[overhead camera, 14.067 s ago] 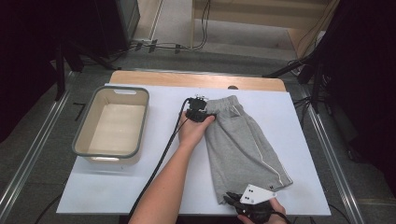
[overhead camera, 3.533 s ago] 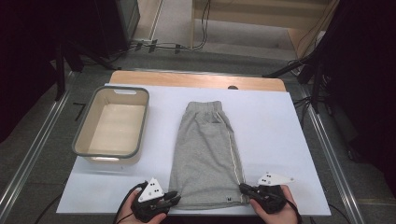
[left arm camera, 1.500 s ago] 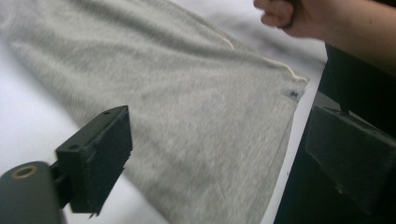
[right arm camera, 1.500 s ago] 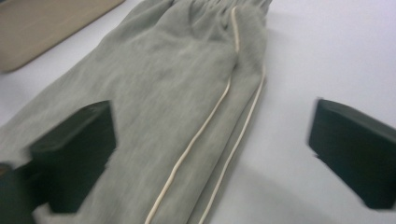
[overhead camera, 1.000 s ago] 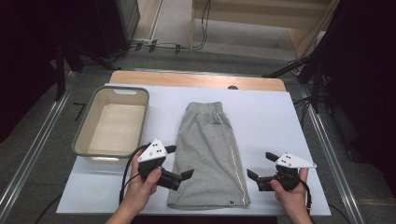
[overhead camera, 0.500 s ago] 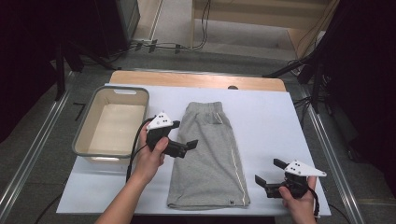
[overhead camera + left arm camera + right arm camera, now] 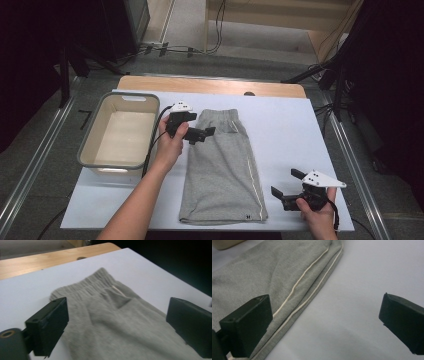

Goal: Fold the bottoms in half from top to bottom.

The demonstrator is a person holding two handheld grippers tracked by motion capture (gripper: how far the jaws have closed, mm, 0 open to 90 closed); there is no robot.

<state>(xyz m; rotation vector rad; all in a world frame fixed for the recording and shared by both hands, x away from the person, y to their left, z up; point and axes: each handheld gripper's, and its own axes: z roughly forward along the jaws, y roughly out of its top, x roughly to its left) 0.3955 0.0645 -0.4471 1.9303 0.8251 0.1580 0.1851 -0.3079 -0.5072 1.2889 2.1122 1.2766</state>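
High view: white table [image 7: 295,125], grey shorts [image 7: 222,170] flat at centre, folded lengthwise. Soft, light, limp; pinch waistband [image 7: 92,282]. Left gripper [image 7: 204,134] wide, at waistband. Right gripper [image 7: 286,186] wide, beside hem.

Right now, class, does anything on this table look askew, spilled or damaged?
Nothing stands out. The grey shorts lie flat, folded lengthwise, with the waistband away from the person. The empty plastic basin sits upright beside them. The left gripper and the right gripper are open and hold nothing.
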